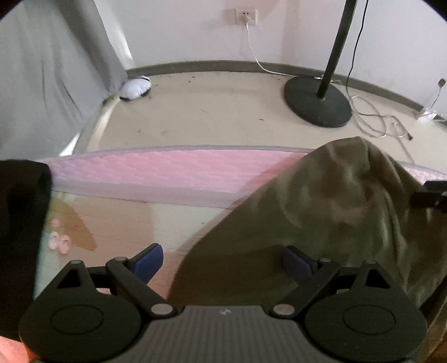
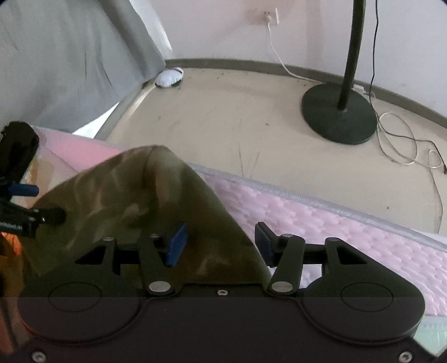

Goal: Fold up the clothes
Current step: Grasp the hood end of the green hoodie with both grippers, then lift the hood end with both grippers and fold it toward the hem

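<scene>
Left gripper (image 1: 222, 265): bottom of the left wrist view, blue-padded fingers (image 1: 149, 261) spread wide; the left pad lies over bare bedding, the right pad over the cloth, and neither presses on it.
Right gripper (image 2: 220, 243): bottom of the right wrist view, fingers apart; an edge of the cloth runs into the gap between them, yet the pads do not pinch it.
Camouflage garment (image 1: 321, 223): olive and tan, bunched in a soft mound at the lower right of the left wrist view (centre left in the right wrist view), lying on the bed.
Pink quilted mattress (image 1: 167, 170): a band across the middle of the frame, grey piping along its far edge.
Lamp stand (image 1: 318, 103): black round base and pole, upper right, on the beige floor.
White cable (image 1: 258, 60): runs from the wall socket (image 1: 245, 16) down toward the stand.
Grey curtain (image 1: 50, 69): upper left.
</scene>
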